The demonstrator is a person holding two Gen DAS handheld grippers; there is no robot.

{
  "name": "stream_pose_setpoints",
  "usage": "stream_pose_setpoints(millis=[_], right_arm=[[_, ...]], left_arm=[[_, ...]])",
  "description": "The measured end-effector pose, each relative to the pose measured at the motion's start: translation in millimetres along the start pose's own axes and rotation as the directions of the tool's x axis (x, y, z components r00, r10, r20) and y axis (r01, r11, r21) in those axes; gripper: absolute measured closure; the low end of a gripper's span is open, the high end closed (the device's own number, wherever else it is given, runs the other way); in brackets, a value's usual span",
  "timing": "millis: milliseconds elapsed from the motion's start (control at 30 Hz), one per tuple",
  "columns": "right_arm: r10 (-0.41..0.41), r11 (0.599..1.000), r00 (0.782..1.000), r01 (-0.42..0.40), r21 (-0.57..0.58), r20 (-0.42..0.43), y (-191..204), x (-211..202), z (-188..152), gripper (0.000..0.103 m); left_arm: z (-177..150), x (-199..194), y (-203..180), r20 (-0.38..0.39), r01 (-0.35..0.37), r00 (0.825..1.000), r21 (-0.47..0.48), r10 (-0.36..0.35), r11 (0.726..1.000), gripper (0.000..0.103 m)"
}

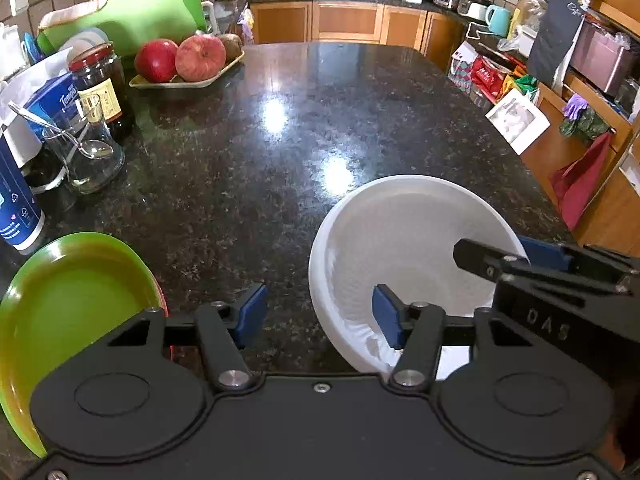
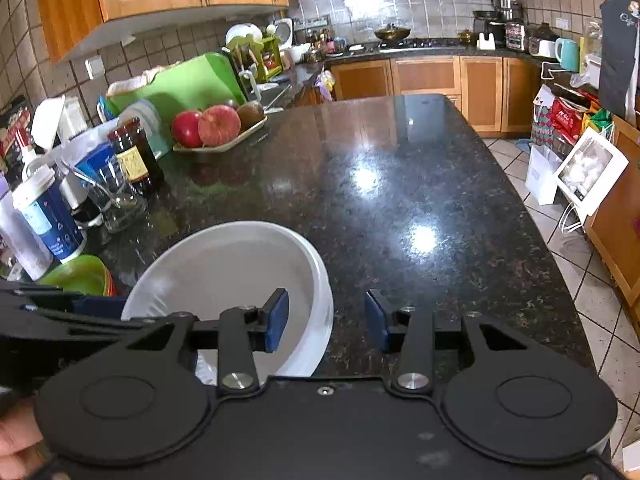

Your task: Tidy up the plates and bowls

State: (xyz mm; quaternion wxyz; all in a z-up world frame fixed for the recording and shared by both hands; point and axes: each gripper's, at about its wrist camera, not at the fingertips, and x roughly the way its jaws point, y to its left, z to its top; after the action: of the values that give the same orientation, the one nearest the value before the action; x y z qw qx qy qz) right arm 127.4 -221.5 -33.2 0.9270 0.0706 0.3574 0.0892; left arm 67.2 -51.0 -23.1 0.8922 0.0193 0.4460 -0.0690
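White bowl point(image 1: 400, 248) is sitting on the dark granite counter point(image 1: 280, 128), straddled on both sides by the tongs. Left gripper point(image 1: 320, 316) is standing about half open: its right pad is hanging inside the bowl, near rim wall running between the pads, left pad out over bare counter; pads aren't pressing on it, nothing held. Right gripper point(image 2: 326, 320) is doing the mirror: left pad inside the bowl, right pad outside over counter, rim wall between, jaws part open, no squeeze showing. Green plate point(image 1: 68, 300) is lying to the left of the left gripper, an orange-red edge peeking under it, so probably a stack.

Handling guess: bowl is looking like rigid, thin-walled plastic or melamine, light, glossy so likely slippery. Best hold is pinching the rim wall, one pad in, one out, on opposite sides. Counter is polished, so bowl may be sliding if nudged before pads are closing.
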Motion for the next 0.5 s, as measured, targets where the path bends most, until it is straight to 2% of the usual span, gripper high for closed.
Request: stream_pose_setpoints(millis=[300,500], right_arm=[[0.012,1.000,0.999,-0.012,-0.014,-0.038,-1.0,9.5,1.5,0.062],[0.022,1.000,0.998,-0.023,-0.018,-0.060,-6.0,13.3,0.3,0.070]], left_arm=[[4.0,6.8,-3.0,-0.022,-0.016,1.000,-0.029,0.015,0.999,0.043],[3.1,9.4,-4.9,-0.032,-0.041,0.999,-0.054,0.039,0.998,0.045]])
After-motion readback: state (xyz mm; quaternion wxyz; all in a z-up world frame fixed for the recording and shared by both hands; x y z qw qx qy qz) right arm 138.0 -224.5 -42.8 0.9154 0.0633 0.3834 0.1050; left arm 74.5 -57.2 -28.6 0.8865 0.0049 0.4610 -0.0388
